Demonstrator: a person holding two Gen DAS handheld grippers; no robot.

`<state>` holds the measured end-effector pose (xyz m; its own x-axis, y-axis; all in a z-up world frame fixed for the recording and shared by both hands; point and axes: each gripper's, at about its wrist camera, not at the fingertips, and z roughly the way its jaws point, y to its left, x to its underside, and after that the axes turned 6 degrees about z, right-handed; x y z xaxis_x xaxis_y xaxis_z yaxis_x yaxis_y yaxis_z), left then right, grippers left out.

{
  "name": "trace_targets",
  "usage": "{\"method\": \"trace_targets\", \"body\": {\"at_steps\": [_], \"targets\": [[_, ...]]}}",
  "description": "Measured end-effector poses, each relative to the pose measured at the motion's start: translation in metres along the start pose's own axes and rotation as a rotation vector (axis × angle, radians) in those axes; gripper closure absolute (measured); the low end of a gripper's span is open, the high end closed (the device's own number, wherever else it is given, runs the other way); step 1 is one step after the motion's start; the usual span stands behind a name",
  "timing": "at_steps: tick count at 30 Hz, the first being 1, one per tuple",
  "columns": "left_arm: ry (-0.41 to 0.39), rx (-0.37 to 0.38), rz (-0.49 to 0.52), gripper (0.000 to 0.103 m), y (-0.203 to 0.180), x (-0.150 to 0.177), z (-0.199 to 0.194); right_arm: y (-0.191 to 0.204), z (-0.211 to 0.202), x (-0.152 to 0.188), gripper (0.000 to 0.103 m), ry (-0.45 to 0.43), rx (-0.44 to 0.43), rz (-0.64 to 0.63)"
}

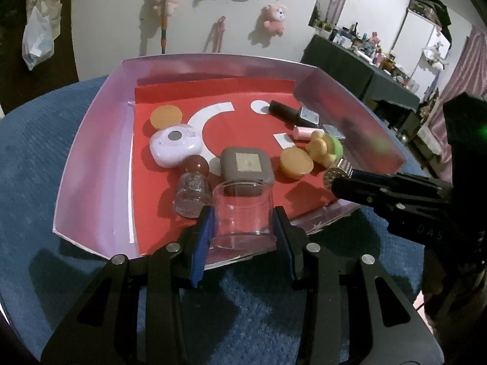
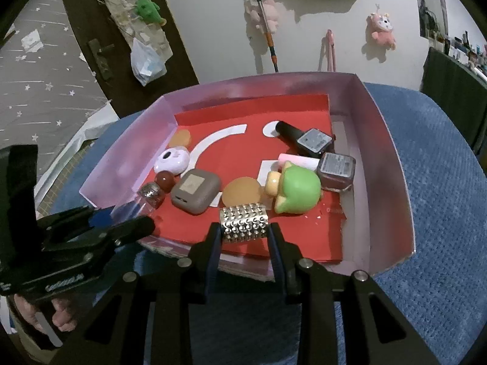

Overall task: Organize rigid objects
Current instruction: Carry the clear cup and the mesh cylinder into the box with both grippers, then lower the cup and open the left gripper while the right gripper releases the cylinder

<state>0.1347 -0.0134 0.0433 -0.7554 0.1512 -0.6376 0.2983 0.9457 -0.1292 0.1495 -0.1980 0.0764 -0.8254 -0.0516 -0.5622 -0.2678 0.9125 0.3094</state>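
A pink-walled box (image 1: 91,140) with a red floor holds several small objects. My left gripper (image 1: 243,228) is shut on a clear plastic cup (image 1: 242,213), held over the box's near edge. My right gripper (image 2: 245,231) is shut on a silver studded cylinder (image 2: 244,223), also over the near edge; it also shows in the left wrist view (image 1: 338,172). Inside lie a grey case (image 1: 246,167), a lilac round device (image 1: 175,146), a glitter bottle with red ball cap (image 1: 193,190), two orange discs (image 1: 296,162), a green and yellow toy (image 2: 296,190) and dark nail polish bottles (image 2: 307,140).
The box (image 2: 389,152) sits on a blue textured cloth (image 1: 36,152). A second square bottle (image 2: 336,170) and a pink tube (image 2: 299,161) lie by the box's right wall. Plush toys hang on the white wall behind. A cluttered dark table (image 1: 359,60) stands far right.
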Motion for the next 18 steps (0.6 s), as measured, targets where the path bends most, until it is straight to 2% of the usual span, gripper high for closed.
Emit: {"method": "trace_targets", "body": {"at_steps": [6, 18], "targets": [[0.036, 0.026, -0.03, 0.066, 0.007, -0.002, 0.014, -0.001, 0.006, -0.001, 0.07, 0.013, 0.008, 0.001], [0.031, -0.037, -0.065, 0.066, 0.019, -0.012, 0.031, 0.002, 0.015, -0.009, 0.07, 0.016, 0.052, -0.008]]}}
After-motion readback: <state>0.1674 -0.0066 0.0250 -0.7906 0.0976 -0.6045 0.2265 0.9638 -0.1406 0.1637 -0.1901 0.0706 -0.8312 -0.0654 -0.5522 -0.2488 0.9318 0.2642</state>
